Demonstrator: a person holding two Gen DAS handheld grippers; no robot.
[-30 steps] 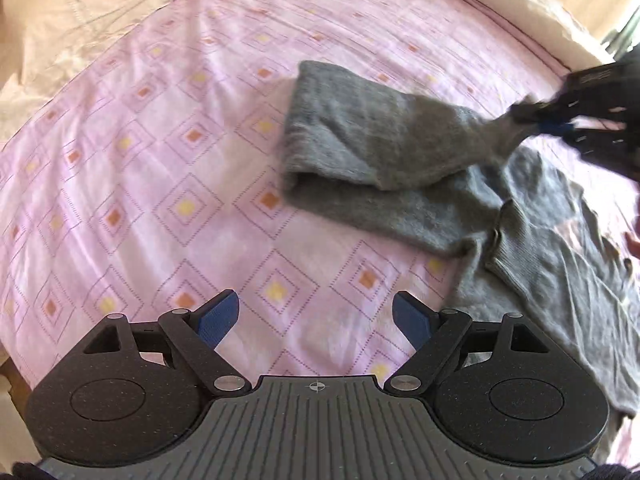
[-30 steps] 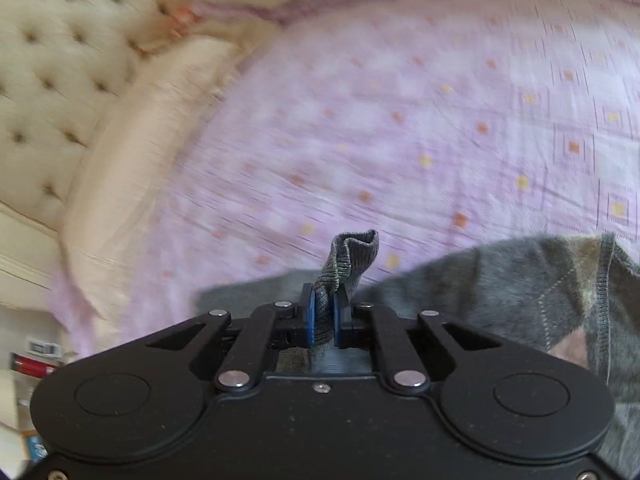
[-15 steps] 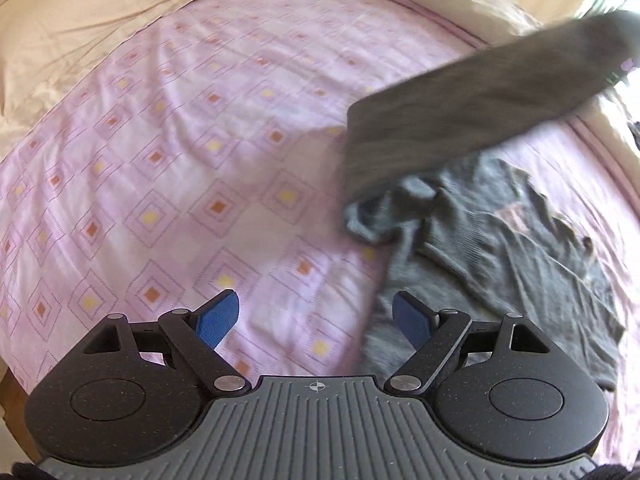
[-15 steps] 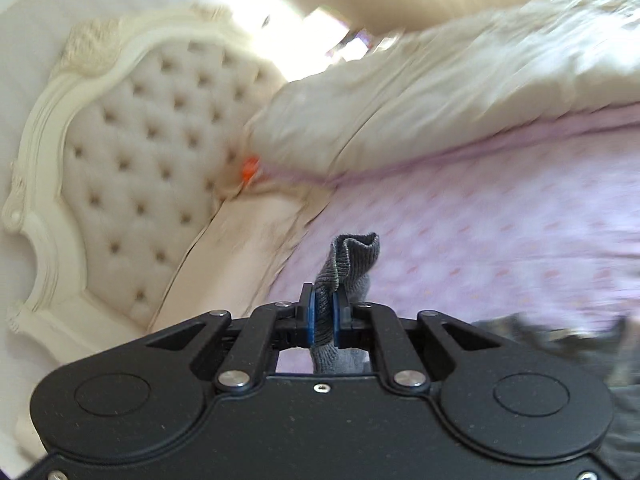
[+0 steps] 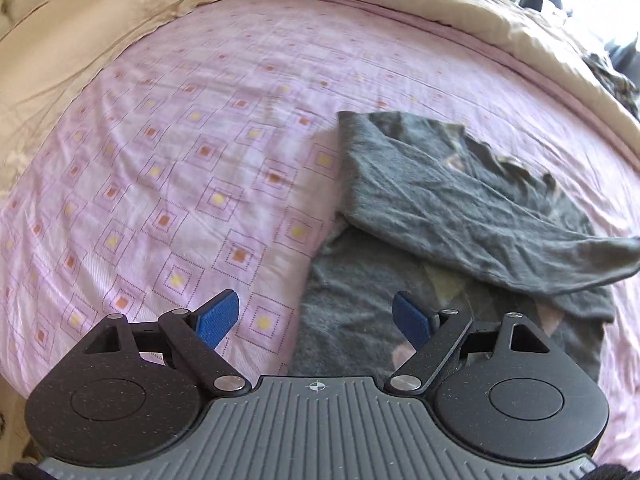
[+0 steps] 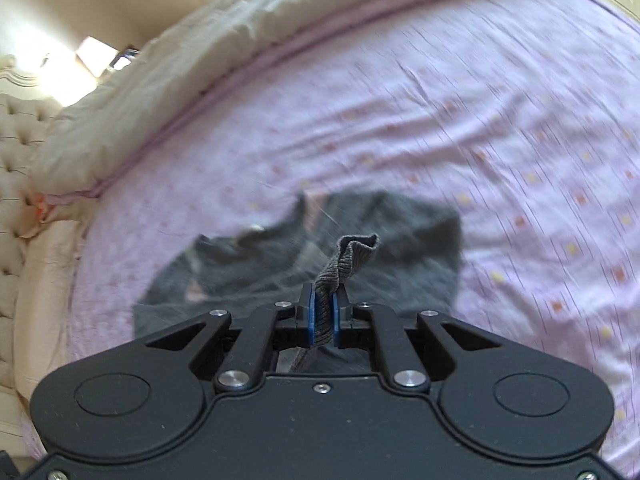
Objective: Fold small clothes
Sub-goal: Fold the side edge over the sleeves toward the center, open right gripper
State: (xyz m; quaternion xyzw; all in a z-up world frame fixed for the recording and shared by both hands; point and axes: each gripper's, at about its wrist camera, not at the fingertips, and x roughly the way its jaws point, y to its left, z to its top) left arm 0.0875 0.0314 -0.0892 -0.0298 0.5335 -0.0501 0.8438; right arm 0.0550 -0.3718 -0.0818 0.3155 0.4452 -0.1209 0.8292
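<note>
Your right tool (image 6: pixel 323 322) is pinching the sleeve cuff (image 6: pixel 352 258) of the grey sweater (image 5: pixel 400 320), which is lying on the bed (image 5: pixel 160 168). The sleeve is crossing the body lengthwise, far-left to near-right. Your left tool (image 5: pixel 316 320) is hovering spread at the near hem.

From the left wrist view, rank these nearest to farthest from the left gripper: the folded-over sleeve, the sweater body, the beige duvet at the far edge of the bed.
1. Sweater body: between the open fingers of the left gripper, toward the right one.
2. Folded-over sleeve: ahead and right, draped across the sweater.
3. Beige duvet: along the bed's far edge.
</note>
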